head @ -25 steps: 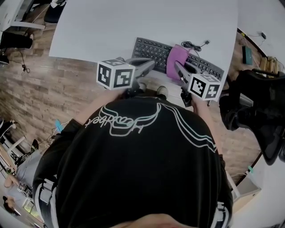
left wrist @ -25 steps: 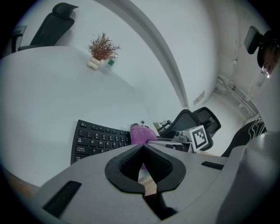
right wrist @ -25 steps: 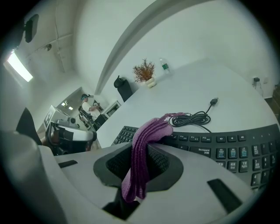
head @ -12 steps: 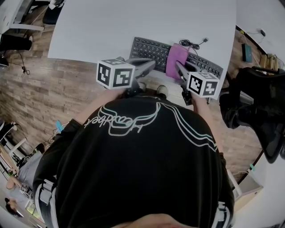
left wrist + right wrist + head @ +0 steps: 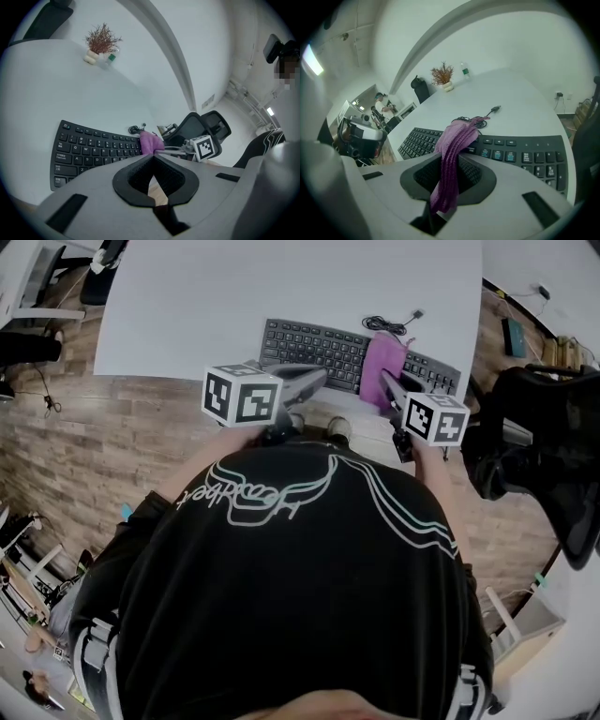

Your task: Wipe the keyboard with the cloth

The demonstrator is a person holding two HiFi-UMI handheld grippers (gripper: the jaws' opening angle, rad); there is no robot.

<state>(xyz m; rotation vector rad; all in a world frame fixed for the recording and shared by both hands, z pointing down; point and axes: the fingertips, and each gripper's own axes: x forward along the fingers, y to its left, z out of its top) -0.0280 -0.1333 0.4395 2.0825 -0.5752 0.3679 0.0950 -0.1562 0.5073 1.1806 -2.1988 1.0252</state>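
A black keyboard (image 5: pixel 328 348) lies near the front edge of the white table (image 5: pixel 234 296). A purple cloth (image 5: pixel 382 360) is draped across its right-hand half. My right gripper (image 5: pixel 390 388) is shut on the cloth's near end, and in the right gripper view the cloth (image 5: pixel 452 154) runs from between the jaws up onto the keys (image 5: pixel 520 152). My left gripper (image 5: pixel 317 379) hovers at the keyboard's near edge, left of the cloth, shut with nothing in it. The left gripper view shows its closed tips (image 5: pixel 152 157) below the keyboard (image 5: pixel 93 147) and the cloth (image 5: pixel 149 142).
The keyboard's coiled cable (image 5: pixel 389 324) lies just behind the cloth. A small potted plant (image 5: pixel 99 44) and a bottle stand at the table's far side. A black office chair (image 5: pixel 544 465) stands to the right, over wooden floor (image 5: pixel 112 427).
My right gripper has dragged the cloth to the right along the keyboard. The left gripper has stayed at the keyboard's near edge.
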